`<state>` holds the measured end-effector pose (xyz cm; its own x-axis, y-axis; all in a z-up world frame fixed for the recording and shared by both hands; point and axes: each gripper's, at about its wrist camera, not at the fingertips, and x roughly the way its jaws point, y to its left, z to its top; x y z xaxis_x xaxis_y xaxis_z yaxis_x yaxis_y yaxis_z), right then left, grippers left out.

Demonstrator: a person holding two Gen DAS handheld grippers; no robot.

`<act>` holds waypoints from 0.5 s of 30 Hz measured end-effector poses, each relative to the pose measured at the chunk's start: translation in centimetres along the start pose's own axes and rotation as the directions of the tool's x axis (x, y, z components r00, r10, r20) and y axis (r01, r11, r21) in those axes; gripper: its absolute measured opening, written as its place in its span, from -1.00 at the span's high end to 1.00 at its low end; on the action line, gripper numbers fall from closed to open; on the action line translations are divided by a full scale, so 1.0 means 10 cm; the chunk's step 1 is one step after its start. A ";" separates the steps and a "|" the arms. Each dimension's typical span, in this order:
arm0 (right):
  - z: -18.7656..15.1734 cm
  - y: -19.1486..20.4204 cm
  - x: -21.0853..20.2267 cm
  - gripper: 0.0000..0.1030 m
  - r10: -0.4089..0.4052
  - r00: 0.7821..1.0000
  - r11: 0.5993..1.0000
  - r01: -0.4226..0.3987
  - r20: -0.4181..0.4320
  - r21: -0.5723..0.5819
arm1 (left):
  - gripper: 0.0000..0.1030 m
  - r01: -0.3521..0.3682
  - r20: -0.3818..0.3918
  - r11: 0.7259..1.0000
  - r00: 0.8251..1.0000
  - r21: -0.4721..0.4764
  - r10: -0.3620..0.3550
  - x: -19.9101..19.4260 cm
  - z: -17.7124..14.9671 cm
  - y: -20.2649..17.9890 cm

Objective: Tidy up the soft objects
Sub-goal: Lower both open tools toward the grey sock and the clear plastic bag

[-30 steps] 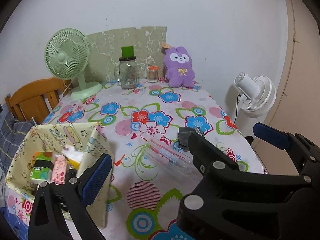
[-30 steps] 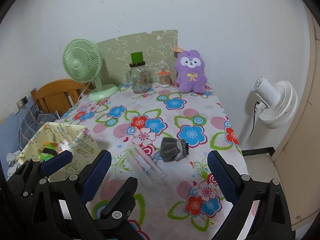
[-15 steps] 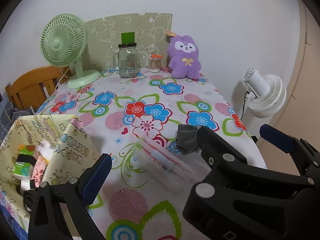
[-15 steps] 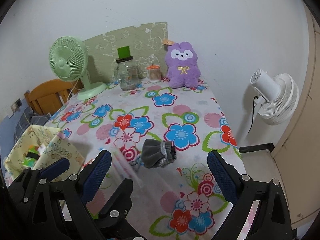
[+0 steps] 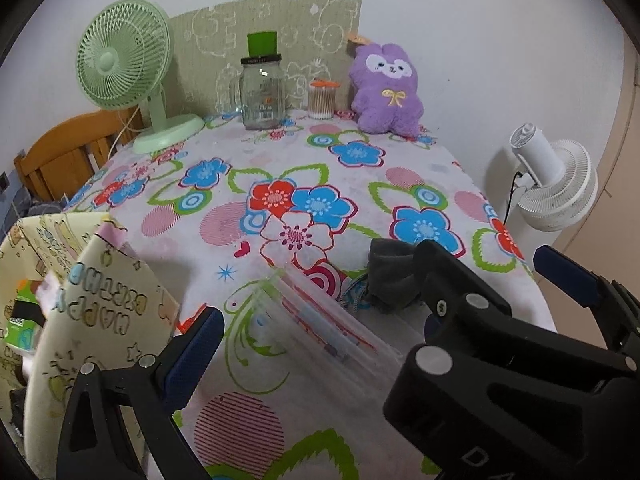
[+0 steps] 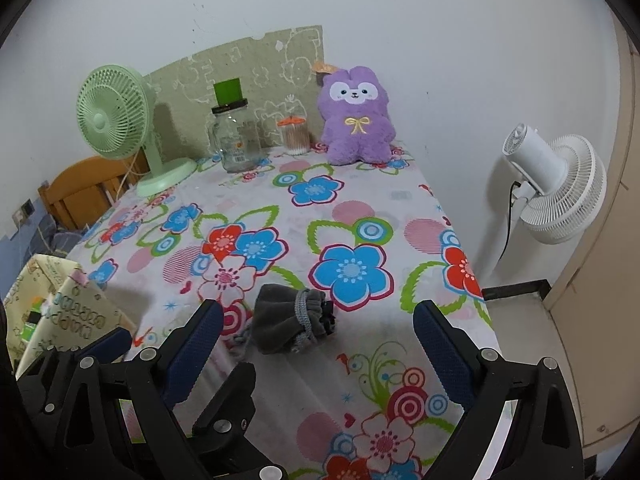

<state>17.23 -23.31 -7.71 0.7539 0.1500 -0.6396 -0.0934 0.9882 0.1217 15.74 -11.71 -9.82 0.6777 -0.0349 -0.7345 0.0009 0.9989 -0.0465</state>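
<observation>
While both grippers gape empty, the right gripper (image 6: 316,336) should straddle the grey pouch (image 6: 290,322) squarely, pinching its bunched middle off the counter (image 6: 360,208).

Even, soft indoor light with faint shadows, strong fisheye bending and dark corners, slight blur at the near edges.

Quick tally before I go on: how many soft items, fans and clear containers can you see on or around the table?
Soft items: 2, the purple plush bunny and the grey drawstring pouch.
Fans: 2, the green desk fan and the white floor fan.
Clear containers: 3, the glass mug jar, the cotton swab jar, the clear plastic case.
Total: 7.
</observation>
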 end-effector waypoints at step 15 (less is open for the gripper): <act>-0.04 -0.05 0.32 -0.89 -0.028 0.998 1.000 0.029 -0.053 0.011 | -0.72 -0.008 -0.099 1.000 0.995 -0.012 0.007 0.35 0.00 0.02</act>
<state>19.47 -23.33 -10.10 0.7209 0.1235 -0.6819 -0.0643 0.9917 0.1117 18.14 -11.62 -12.41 0.6019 -0.0310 -0.7980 -0.0133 0.9987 -0.0488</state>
